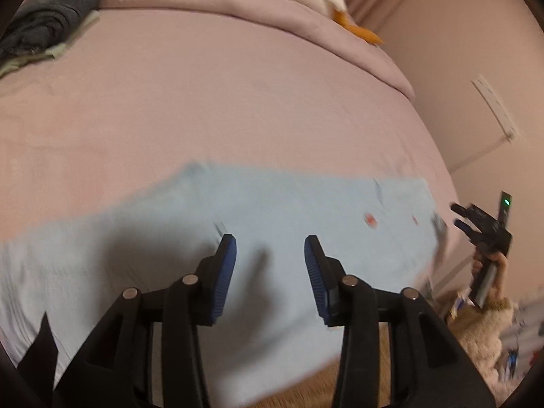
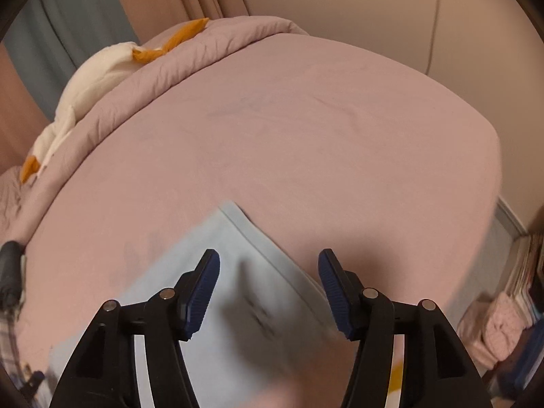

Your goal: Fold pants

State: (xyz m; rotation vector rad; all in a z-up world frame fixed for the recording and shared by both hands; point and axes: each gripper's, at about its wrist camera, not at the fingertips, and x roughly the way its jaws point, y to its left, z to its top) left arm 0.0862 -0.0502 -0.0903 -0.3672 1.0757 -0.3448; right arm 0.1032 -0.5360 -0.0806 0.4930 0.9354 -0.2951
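Currently pants (image 1: 272, 210), pale blue and flat, lie along the bed's (image 1: 204, 102) near edge, beneath both claws. Left gripper (image 1: 270, 255) jaws apart, empty; right gripper (image 2: 268, 268) likewise.

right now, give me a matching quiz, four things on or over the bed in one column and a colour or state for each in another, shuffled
Things:
1. pants
2. plush toy
3. dark clothes pile
4. left gripper

Descriptions:
A. dark grey, bunched at the far left of the bed
B. light blue, spread flat on the pink sheet
C. jaws apart, holding nothing
D. white with orange parts, on the rolled duvet

Pairs: 1-B, 2-D, 3-A, 4-C
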